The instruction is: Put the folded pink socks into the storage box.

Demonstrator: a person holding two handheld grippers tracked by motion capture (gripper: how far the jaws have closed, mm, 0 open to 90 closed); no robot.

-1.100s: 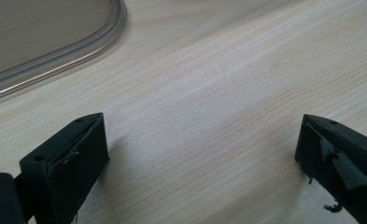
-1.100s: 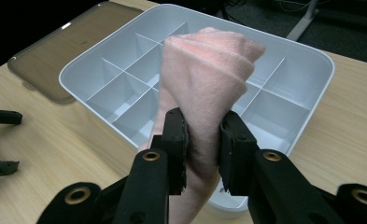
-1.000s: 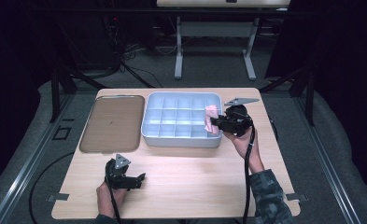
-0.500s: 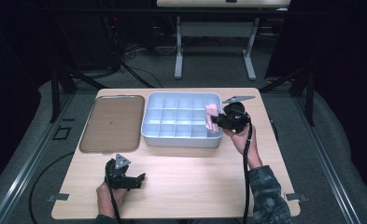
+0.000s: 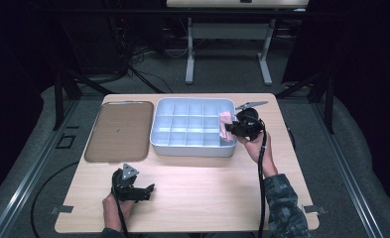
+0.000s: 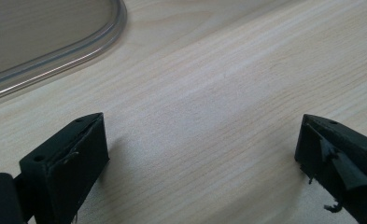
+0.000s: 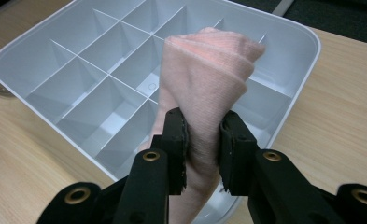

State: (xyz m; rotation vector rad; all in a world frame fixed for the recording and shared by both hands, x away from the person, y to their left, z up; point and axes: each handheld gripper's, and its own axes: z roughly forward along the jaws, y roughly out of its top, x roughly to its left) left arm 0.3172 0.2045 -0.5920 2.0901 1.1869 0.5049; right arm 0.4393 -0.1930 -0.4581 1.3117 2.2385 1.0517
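Note:
A folded pink cloth (image 7: pixel 204 79) is pinched between the jaws of my right gripper (image 7: pixel 203 135), which is shut on it. The cloth (image 5: pixel 225 125) hangs over the right-hand compartments of a pale grey divided tray (image 5: pixel 162 114), with the right gripper (image 5: pixel 232 130) at the tray's right edge. My left gripper (image 5: pixel 150 189) rests low on the wooden table near its front left, and its jaws stand wide open with bare wood between them (image 6: pixel 200 154).
A flat brown lid (image 5: pixel 119 130) with a clear rim lies left of the divided tray; its rim (image 6: pixel 55 63) shows in the left gripper view. The wooden table (image 5: pixel 207 183) has free room along its front. A desk frame and cables stand on the floor behind.
My right gripper has shifted slightly left and down with the pink cloth, further over the tray's right side. The left gripper has stayed put.

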